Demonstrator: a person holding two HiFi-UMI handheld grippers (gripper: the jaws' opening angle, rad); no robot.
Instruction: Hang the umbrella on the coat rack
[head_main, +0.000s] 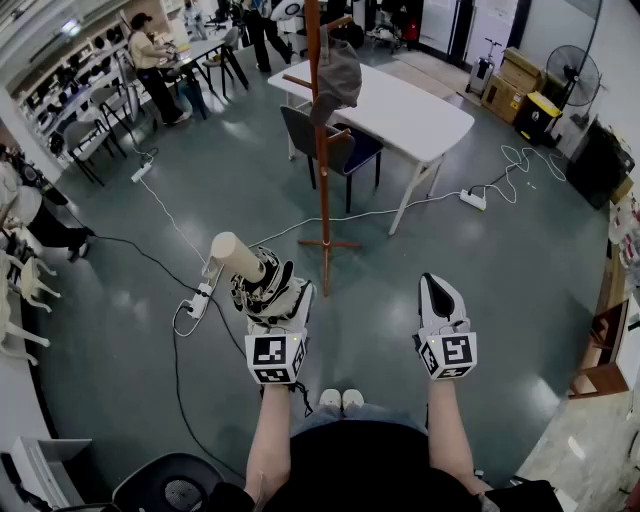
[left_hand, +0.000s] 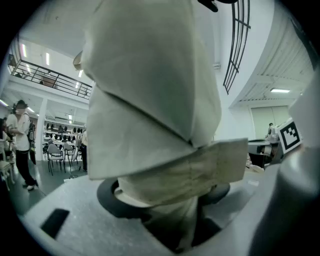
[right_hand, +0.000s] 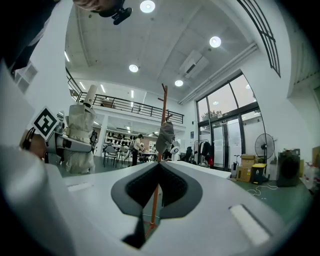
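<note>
A folded cream umbrella (head_main: 240, 258) with a patterned canopy stands upright in my left gripper (head_main: 272, 288), its pale handle end pointing up and away. In the left gripper view the umbrella (left_hand: 150, 100) fills the frame, and the left gripper (left_hand: 170, 205) is shut on its wrapped fabric. My right gripper (head_main: 443, 298) hovers beside it, shut, with nothing between its jaws. The wooden coat rack (head_main: 320, 140) stands ahead on the floor with a grey hat (head_main: 338, 70) on a peg. The right gripper view shows the coat rack (right_hand: 163, 107) straight ahead and the umbrella (right_hand: 80, 135) at the left.
A white table (head_main: 400, 105) with a dark chair (head_main: 345, 150) stands right behind the rack. Cables and a power strip (head_main: 472, 198) lie on the grey floor. People work at desks at the far left; boxes and a fan (head_main: 572, 75) stand at the far right.
</note>
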